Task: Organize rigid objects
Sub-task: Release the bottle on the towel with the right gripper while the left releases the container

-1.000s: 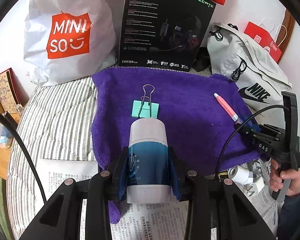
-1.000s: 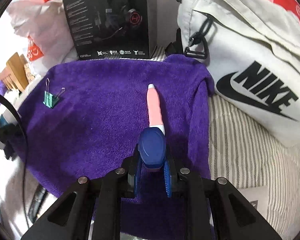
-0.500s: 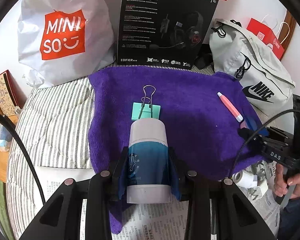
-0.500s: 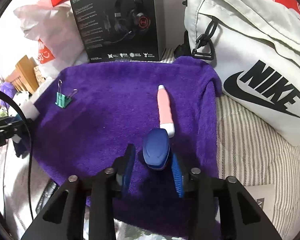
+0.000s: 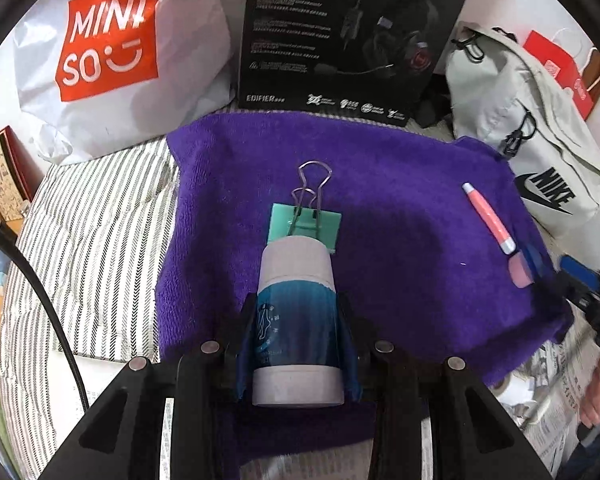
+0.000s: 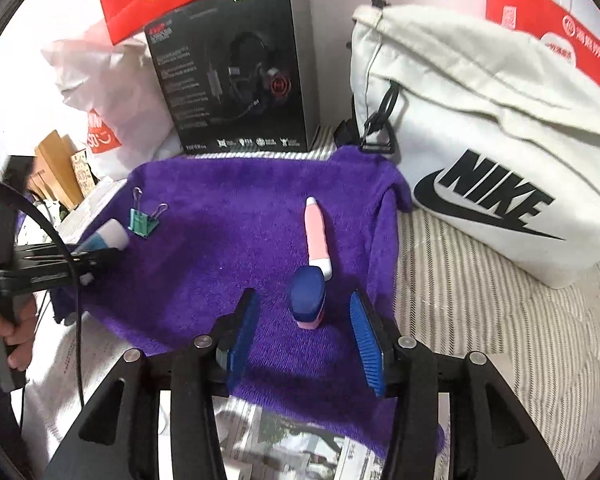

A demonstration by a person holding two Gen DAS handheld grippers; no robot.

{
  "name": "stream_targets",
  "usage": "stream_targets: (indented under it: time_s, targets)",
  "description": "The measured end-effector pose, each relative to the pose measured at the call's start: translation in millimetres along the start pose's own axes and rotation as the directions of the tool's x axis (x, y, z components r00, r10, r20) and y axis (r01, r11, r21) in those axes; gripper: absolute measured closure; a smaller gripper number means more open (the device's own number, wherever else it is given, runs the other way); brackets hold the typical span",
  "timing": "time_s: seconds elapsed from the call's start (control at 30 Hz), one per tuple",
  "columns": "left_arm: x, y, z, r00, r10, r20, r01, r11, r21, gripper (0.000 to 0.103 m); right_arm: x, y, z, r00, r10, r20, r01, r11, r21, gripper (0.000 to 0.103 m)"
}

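Note:
My left gripper point(image 5: 296, 320) is shut on a white and blue bottle point(image 5: 294, 304), held low over the purple towel point(image 5: 400, 240). The bottle's far end reaches over a teal binder clip point(image 5: 305, 226). In the right wrist view my right gripper point(image 6: 302, 304) hangs over the towel point(image 6: 228, 208) with its jaws opening. A small blue and pink block point(image 6: 308, 296) lies between the pads point(image 6: 242, 332), touched by neither. Just beyond it lies a pink pen point(image 6: 318, 236). The binder clip point(image 6: 142, 222) and the held bottle point(image 6: 110, 236) show at the left.
A white Miniso bag point(image 5: 112, 52), a black headset box point(image 5: 348, 32) and a white Nike bag point(image 6: 500, 140) line the far side. Red paper bags point(image 6: 560, 40) stand behind. Striped bedding point(image 5: 92, 220) surrounds the towel and newspaper point(image 6: 300, 440) lies near me.
My right jaws have spread off the blue and pink block, which now lies free on the towel, and the gripper has drawn back. My left gripper moved the bottle closer to the binder clip.

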State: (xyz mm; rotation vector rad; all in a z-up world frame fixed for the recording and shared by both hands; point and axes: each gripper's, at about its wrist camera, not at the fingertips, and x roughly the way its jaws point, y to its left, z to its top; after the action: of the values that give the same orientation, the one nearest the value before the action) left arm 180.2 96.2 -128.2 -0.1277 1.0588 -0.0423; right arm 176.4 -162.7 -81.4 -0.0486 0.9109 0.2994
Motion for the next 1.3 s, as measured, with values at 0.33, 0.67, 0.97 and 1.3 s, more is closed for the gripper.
stream_targets:
  time_s: [0.33,0.67,0.97,1.3]
  targets:
    - [6.2,-11.6,-1.5,0.998,0.061,0.017,-0.062,0.996,0.068,0.069,-36.7,11.2,-8.8,0.994,0.078,0.073,-0.078,0.997,0.002,0.05]
    - [1.8,-16.9,-8.7,0.998,0.07,-0.005,-0.07,0.992,0.101,0.059,-43.4,15.9,-26.1,0.996,0.081,0.034,-0.081,0.997,-0.01,0.05]
    - [-33.2,-20.3,-25.4,0.999,0.046,0.014,-0.047,0.997,0.067,0.059,-46.1,20.3,-57.9,0.996,0.081,-0.04,-0.083,0.996,-0.033,0.05]
    - [-79.0,-34.4,-51.6,0.997,-0.007,0.071,0.001,0.997,0.079,0.056,-42.0,28.5,-91.1,0.989,0.108,-0.104,-0.107,0.994,0.012,0.05]
